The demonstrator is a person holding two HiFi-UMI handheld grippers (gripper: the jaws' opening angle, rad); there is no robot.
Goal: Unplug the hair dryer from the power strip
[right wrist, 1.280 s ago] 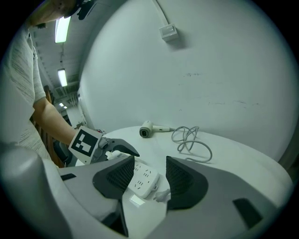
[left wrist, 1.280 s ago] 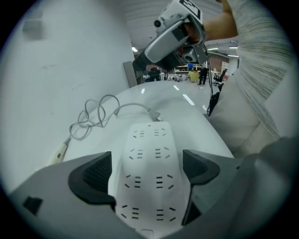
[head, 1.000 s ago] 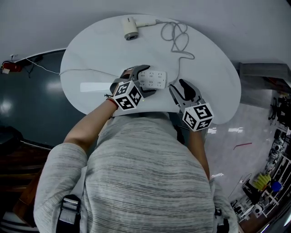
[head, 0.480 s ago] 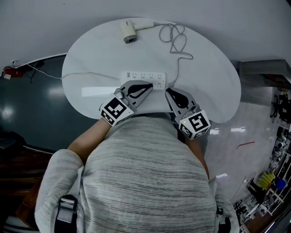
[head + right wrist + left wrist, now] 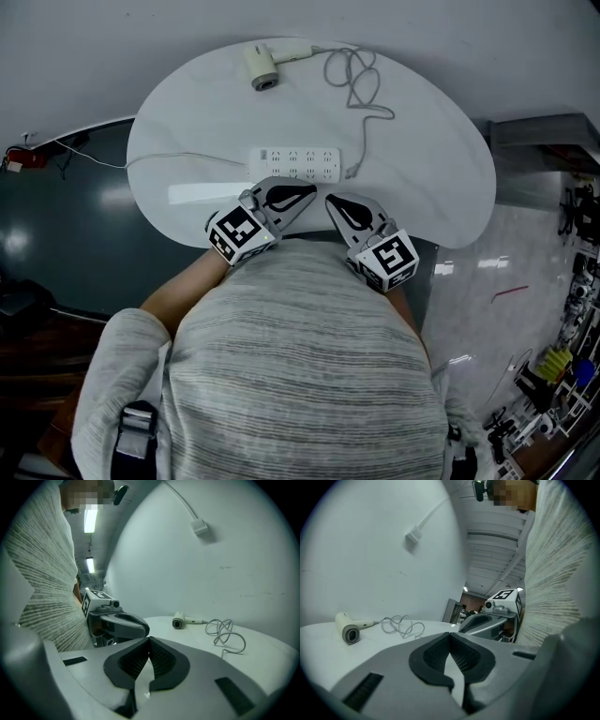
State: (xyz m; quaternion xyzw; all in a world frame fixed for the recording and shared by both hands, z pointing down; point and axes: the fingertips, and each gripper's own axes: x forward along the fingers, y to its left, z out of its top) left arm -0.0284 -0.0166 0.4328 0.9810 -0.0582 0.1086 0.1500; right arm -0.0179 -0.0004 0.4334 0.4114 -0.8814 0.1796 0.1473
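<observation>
While the hair dryer (image 5: pixel 265 66) lies at the desk's (image 5: pixel 431 159) far edge, plug (image 5: pixel 352 172) beside the power strip (image 5: pixel 294 163), left gripper (image 5: pixel 309 192) and right gripper (image 5: pixel 330 201) hover at the near edge, jaws just closed, empty.

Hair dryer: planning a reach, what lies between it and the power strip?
Bare table between hair dryer and power strip, per the head view; the cord loops off rightward.

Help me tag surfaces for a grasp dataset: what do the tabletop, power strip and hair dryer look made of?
Tabletop: probably white laminate or painted board, slightly glossy; a light streak reflects on it.
Power strip: likely moulded white plastic, smooth.
Hair dryer: apparently cream plastic shell with a darker nozzle opening.
</observation>
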